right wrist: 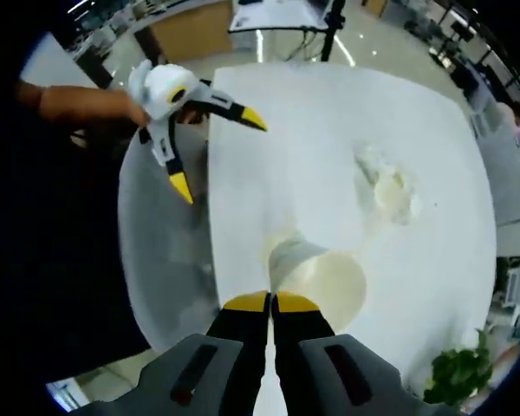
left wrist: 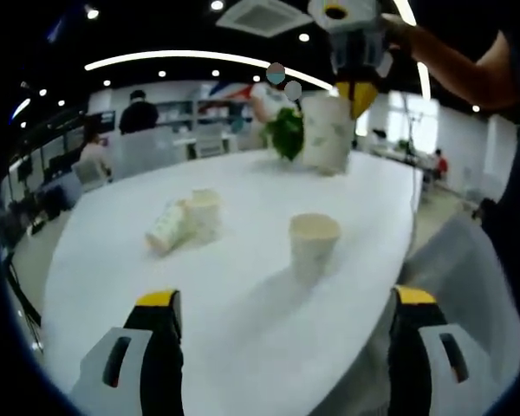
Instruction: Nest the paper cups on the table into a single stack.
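A: Where are the cups seen, and what is held?

B: In the left gripper view, one paper cup (left wrist: pixel 314 243) stands upright on the white table (left wrist: pixel 243 347), ahead and a little to the right between the two wide-apart jaws of the left gripper (left wrist: pixel 286 312); nothing is held there; a lying cup pair (left wrist: pixel 184 222) is seen further off to the left, on its side, already partly nested, it seems; the right gripper (left wrist: pixel 357 95) is seen high above the far edge, with a held cup (left wrist: pixel 327 132) hanging beneath it beside a green plant (left wrist: pixel 286 132)

A: And from the other side?

B: In the right gripper view, the jaws of the right gripper (right wrist: pixel 271 302) are pressed together on the rim of the held cup (right wrist: pixel 321 273), whose mouth is turned toward the camera; the open left gripper (right wrist: pixel 212 147) is seen at the table (right wrist: pixel 329 130) edge

A: Which relation is the next move judged to turn on?

B: The held cup's long axis must be brought upright over the standing cup, which lies nearer the left gripper; alignment of the mouths is what is judged to matter; the lying pair would be dealt with afterwards
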Action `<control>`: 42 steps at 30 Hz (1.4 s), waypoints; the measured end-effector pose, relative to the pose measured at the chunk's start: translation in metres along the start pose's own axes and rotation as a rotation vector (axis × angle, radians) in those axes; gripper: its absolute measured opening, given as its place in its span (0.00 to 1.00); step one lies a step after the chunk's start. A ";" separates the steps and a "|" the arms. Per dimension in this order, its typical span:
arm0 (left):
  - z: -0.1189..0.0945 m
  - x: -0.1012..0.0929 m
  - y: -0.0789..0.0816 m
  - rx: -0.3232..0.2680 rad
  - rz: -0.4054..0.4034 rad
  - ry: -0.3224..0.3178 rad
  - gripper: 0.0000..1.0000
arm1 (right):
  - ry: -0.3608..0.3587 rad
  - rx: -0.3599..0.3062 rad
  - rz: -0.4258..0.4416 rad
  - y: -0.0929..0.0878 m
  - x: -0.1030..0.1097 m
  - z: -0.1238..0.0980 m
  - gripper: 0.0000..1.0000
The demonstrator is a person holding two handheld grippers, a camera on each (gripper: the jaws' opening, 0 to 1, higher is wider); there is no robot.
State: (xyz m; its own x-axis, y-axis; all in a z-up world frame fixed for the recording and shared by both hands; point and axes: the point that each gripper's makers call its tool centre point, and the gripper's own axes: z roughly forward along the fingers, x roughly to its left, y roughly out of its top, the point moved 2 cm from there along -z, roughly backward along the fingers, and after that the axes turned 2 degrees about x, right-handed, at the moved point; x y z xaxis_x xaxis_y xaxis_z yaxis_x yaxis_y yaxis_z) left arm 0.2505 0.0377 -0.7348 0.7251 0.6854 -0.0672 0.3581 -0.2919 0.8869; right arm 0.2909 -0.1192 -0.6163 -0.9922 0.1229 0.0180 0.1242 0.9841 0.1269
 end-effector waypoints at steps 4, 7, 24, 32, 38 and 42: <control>0.000 0.000 0.000 0.000 -0.002 0.002 0.98 | 0.007 0.010 0.001 0.001 0.001 0.009 0.00; 0.000 0.001 0.000 -0.001 -0.004 0.001 0.97 | 0.014 0.017 0.001 0.001 0.001 0.016 0.00; 0.000 0.000 0.000 0.001 -0.011 -0.001 0.97 | 0.022 0.043 0.033 -0.002 0.000 0.044 0.00; 0.000 -0.001 -0.001 0.006 -0.013 -0.003 0.96 | 0.017 0.048 0.076 -0.003 -0.002 0.061 0.00; 0.000 -0.001 -0.001 0.007 -0.015 -0.002 0.96 | 0.019 0.048 0.095 -0.002 -0.003 0.068 0.00; 0.000 -0.001 0.000 0.007 -0.016 -0.002 0.96 | 0.017 0.050 0.106 -0.001 -0.003 0.076 0.00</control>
State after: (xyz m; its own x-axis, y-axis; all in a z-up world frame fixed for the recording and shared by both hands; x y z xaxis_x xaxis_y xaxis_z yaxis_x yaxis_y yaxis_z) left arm 0.2500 0.0370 -0.7347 0.7202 0.6888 -0.0827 0.3742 -0.2853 0.8824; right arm 0.2932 -0.1106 -0.6916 -0.9734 0.2245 0.0455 0.2274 0.9710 0.0735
